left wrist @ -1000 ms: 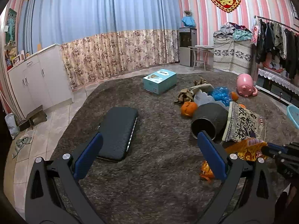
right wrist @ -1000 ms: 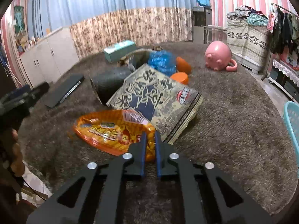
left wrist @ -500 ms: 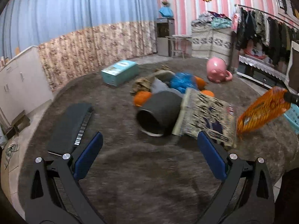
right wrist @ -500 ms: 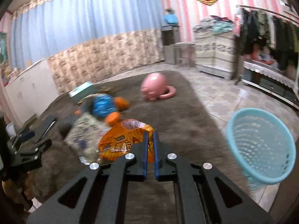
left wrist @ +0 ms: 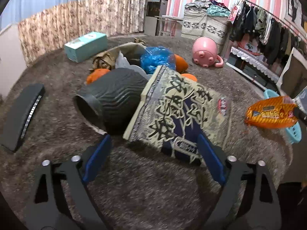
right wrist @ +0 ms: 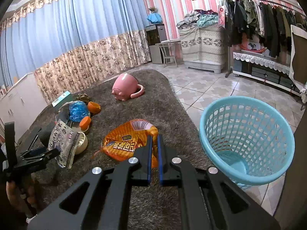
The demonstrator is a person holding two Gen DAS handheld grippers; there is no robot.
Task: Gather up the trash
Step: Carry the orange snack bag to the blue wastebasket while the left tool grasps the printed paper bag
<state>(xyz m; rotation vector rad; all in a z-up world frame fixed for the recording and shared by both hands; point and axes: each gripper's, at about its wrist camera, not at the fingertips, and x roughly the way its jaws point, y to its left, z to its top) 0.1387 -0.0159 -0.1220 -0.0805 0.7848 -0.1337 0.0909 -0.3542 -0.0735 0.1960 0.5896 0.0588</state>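
Observation:
My right gripper (right wrist: 154, 140) is shut on an orange snack bag (right wrist: 124, 141), which hangs above the brown carpet just left of a light blue mesh basket (right wrist: 203, 134). In the left wrist view the same orange bag (left wrist: 270, 113) floats at the far right, in front of the basket (left wrist: 293, 134). My left gripper (left wrist: 153, 140) is closing, low over the carpet. The near edge of a beige and navy patterned bag (left wrist: 178, 111) lies between its blue fingers (left wrist: 97, 157). The pads do not press on that bag.
A dark ribbed pot (left wrist: 115, 97) lies on its side against the patterned bag. Behind it are a blue plastic bag (left wrist: 156, 59), orange pieces, a teal box (left wrist: 86, 45) and a pink pig pot (left wrist: 205, 52). A black flat case (left wrist: 21, 113) lies left. Tiled floor surrounds the carpet.
The right gripper lifted the orange bag off the carpet and carried it right, close to the blue basket. The left gripper moved in on the patterned bag and its jaws narrowed.

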